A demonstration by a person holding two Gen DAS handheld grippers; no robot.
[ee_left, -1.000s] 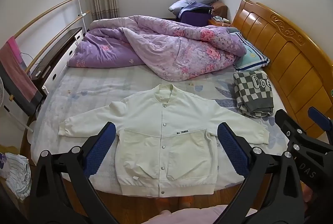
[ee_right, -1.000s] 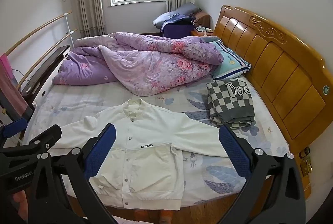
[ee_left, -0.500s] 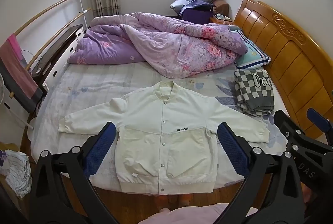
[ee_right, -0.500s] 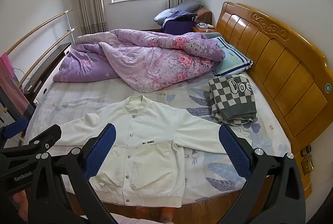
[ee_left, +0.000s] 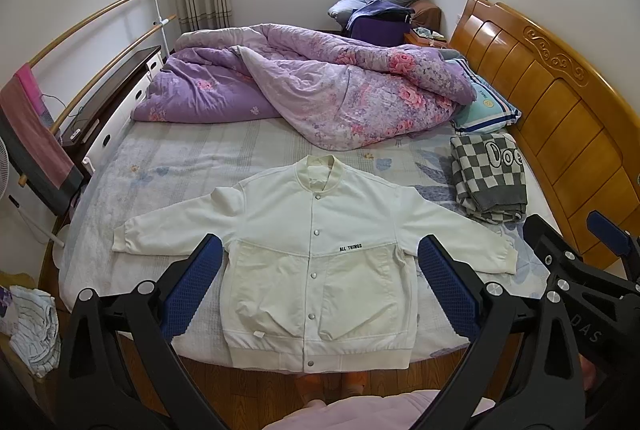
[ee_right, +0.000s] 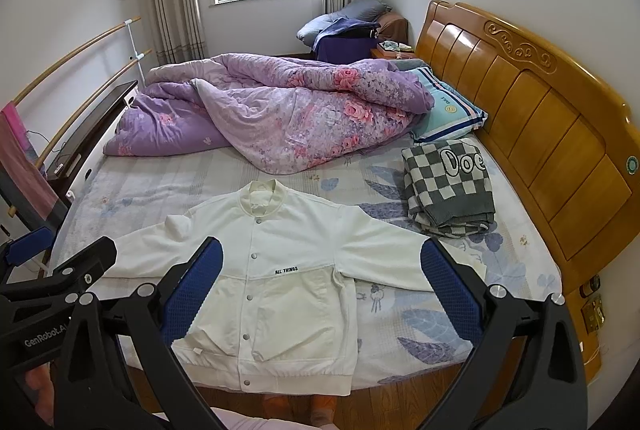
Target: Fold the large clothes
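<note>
White snap-button jacket (ee_left: 316, 262) flat, centre frame, sleeves out; left gripper (ee_left: 320, 290) & right gripper (ee_right: 322, 294) spread, empty, above.

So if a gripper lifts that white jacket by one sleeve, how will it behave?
The white jacket lies flat with soft creases, so it would probably drape and sag rather than hold shape. Its snapped front should keep the panels together. The hem overhangs the bed edge, so it may slide off if tugged.
</note>
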